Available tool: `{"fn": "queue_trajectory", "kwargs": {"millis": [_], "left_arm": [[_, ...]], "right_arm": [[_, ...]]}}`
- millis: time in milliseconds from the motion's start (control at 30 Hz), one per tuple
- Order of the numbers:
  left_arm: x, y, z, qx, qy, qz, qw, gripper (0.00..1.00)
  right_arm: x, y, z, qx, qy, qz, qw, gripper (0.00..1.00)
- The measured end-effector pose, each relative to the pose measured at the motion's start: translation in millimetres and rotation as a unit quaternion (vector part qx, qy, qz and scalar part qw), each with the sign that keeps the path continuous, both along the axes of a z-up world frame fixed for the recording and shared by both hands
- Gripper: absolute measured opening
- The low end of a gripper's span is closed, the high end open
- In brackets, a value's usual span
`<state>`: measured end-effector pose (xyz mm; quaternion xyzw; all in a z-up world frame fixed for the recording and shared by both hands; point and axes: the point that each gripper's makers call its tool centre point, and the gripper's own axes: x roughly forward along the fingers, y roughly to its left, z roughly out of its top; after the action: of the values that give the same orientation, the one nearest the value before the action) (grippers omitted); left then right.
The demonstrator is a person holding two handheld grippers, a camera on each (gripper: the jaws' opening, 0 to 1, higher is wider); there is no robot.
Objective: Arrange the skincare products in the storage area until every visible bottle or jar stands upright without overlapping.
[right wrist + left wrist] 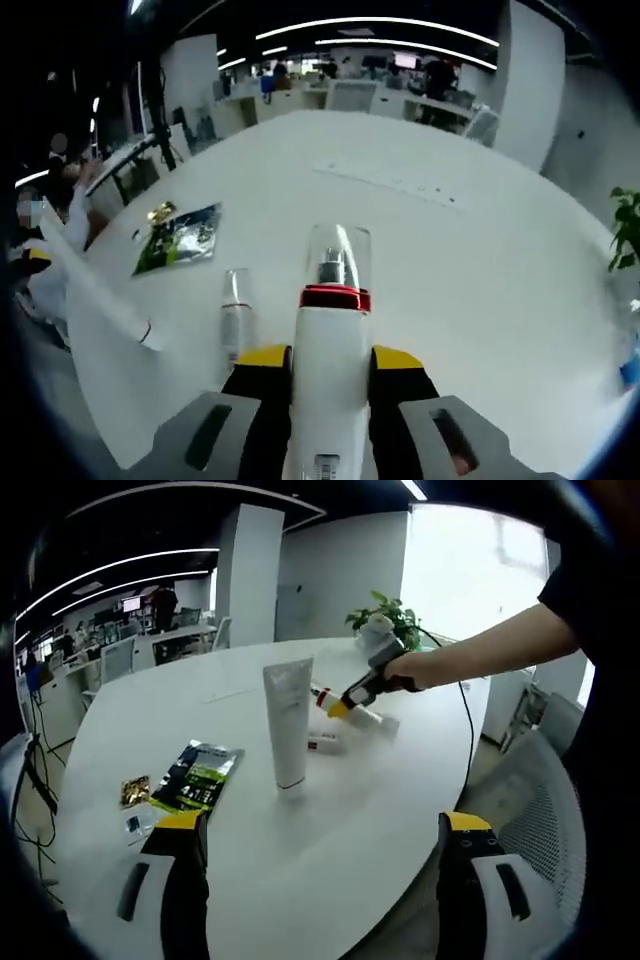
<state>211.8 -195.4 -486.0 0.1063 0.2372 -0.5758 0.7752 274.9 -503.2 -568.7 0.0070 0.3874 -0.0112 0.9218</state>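
Between my right gripper (331, 375) jaws, clamped, lies a white spray bottle (330, 340), clear cap toward twelve o'clock. I should tip it upright and set it on bare table (380, 810), at three o'clock from the standing tube (288, 720). My left gripper (320, 850) gapes wide, holding nothing.

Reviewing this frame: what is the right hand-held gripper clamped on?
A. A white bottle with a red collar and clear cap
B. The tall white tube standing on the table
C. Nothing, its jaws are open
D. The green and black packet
A: in the right gripper view the right hand-held gripper has its jaws closed on the white bottle, red collar and clear cap pointing away.
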Motion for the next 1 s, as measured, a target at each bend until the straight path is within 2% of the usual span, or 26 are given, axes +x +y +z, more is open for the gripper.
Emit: {"fn": "queue_trajectory", "kwargs": {"millis": [100,133,167,200,300,333,433,567,700,800,1000], "left_arm": [[-0.9,-1.3,6.0,-0.008,-0.002,-0.001,1.0,0.88],[-1.0,-1.8,7.9,-0.01,-0.002,-0.001,0.9999,0.88],[-1.3,-2.4,8.7,-0.011,-0.001,-0.001,0.9999,0.88],[-1.6,-3.4,10.5,-0.014,0.0,0.0,0.9999,0.88],[-3.3,-5.4,15.5,-0.019,0.002,-0.001,0.9998,0.88],[-4.3,-5.9,18.4,-0.023,0.002,0.0,0.9997,0.88],[-7.3,-7.7,22.9,-0.033,0.005,0.001,0.9994,0.88],[-10.4,-8.6,22.8,-0.038,0.009,0.002,0.9992,0.87],[-14.4,-10.4,27.6,-0.047,0.011,0.003,0.9988,0.87],[-17.8,-12.2,30.9,-0.055,0.021,0.006,0.9982,0.85],[-21.6,-14.8,47.2,-0.087,0.053,0.017,0.9946,0.86]], "right_arm": [[-4.2,0.8,17.1,0.0,-0.031,0.0,0.9995,0.2],[-9.2,10.9,30.3,0.003,-0.048,0.002,0.9988,0.2],[-11.3,13.1,35.2,0.005,-0.053,0.002,0.9986,0.2],[-12.0,19.7,43.9,0.013,-0.072,0.012,0.9972,0.2],[-13.0,26.6,57.5,0.04,-0.102,0.021,0.9937,0.21],[-15.1,30.4,67.4,0.047,-0.113,0.023,0.9923,0.21],[-21.9,37.6,76.5,0.051,-0.133,0.035,0.9892,0.21],[-31.7,49.4,88.7,0.04,-0.141,0.052,0.9878,0.21],[-40.4,55.3,99.8,0.036,-0.158,0.051,0.9855,0.21],[-49.3,67.7,121.8,0.012,-0.181,0.055,0.9818,0.21],[-60.4,106.0,166.2,-0.003,-0.23,0.086,0.9693,0.21]]}}
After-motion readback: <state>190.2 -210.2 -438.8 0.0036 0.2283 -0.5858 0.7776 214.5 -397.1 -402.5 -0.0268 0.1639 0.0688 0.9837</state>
